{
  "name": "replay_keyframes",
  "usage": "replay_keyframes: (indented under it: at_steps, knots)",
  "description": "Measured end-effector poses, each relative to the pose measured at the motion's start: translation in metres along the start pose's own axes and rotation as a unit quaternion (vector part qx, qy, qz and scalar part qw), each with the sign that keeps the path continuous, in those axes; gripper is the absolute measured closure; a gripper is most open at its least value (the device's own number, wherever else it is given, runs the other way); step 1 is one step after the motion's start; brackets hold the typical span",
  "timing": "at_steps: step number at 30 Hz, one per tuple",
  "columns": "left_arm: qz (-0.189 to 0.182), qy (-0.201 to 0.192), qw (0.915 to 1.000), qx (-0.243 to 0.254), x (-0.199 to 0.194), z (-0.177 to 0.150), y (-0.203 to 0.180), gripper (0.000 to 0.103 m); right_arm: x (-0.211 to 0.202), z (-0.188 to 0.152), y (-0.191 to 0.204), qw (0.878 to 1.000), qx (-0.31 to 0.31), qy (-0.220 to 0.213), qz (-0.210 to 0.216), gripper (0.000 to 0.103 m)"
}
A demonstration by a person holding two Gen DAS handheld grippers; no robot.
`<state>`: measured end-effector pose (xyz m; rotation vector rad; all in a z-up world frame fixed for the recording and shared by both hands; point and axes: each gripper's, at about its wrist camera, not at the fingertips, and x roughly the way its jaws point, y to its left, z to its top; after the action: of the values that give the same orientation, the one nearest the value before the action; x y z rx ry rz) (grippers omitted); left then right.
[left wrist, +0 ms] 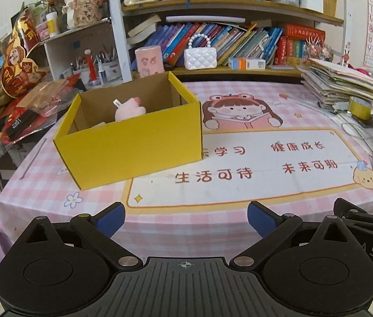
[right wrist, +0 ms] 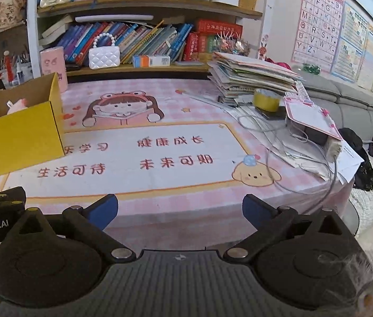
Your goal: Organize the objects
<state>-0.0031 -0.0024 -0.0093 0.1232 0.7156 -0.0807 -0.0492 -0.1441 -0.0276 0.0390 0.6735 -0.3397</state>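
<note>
Both grippers over near table edge, tilted down toward the mat (left wrist: 239, 158).

Left gripper (left wrist: 186, 219): jaws spread wide, nothing between the blue pads. Right gripper (right wrist: 179, 211): same, spread and empty.

Box (left wrist: 131, 142), yellow, open top, on the mat. From left wrist view: ahead and slightly left, near. From right wrist view: box (right wrist: 14, 142) at far left edge, well off axis. Left hand judged the nearer to it. Long axis of box runs roughly across the left gripper's line, a little skewed.

Plush (left wrist: 129, 108), pink, inside box near the middle; lower part hidden by front wall. Possibly a second pale item beside it, too little showing to tell.

No loose task item on bare mat between grippers and box. Task judged near done or done.
</note>
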Motion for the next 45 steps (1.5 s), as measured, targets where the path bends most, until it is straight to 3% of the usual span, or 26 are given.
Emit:
replay_keyframes:
  at_steps: [26,45]
  knots:
    - [0.009,0.017,0.9998,0.002,-0.004,-0.009,-0.003,0.002,-0.004,-0.011,0.000,1.000,-0.006,0.022,-0.015,0.001]
    - [0.017,0.008,0.9998,-0.004,-0.005,-0.006,0.002,0.002,-0.001,-0.007,0.006,1.000,-0.013,0.022,-0.012,0.001]
